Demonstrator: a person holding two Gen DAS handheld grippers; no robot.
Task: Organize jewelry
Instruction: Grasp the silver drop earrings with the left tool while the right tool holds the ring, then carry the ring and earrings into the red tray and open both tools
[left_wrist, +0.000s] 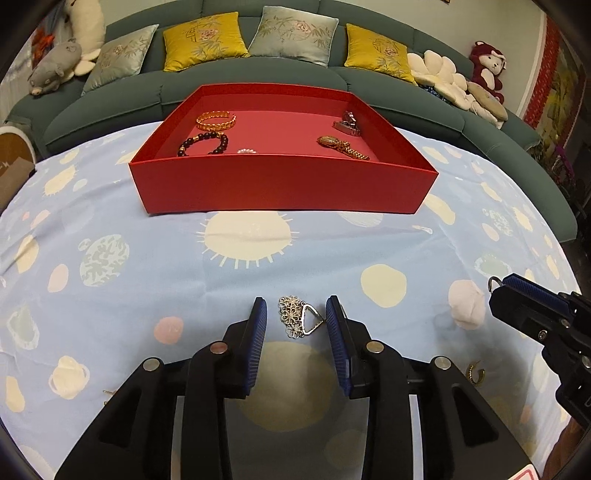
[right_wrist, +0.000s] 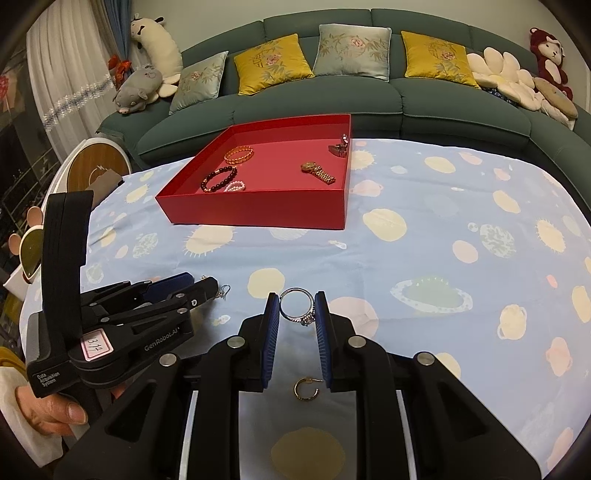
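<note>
while the right gripper (right_wrist: 296, 308) pinches a silver ring (right_wrist: 297, 305) upright, the left gripper (left_wrist: 295, 317) angles down, jaws parted around a floral earring (left_wrist: 298, 316) near the tablecloth's (left_wrist: 147, 258) front edge.

Matt red card on the tray (left_wrist: 280, 188); soft printed cloth, lightly creased, on the tablecloth (left_wrist: 147, 266). Shiny silver metal on the ring (right_wrist: 297, 306) and filigree earring (left_wrist: 295, 315). Ribbed blue rubbery pads (left_wrist: 256, 343) in matt black plastic.
</note>
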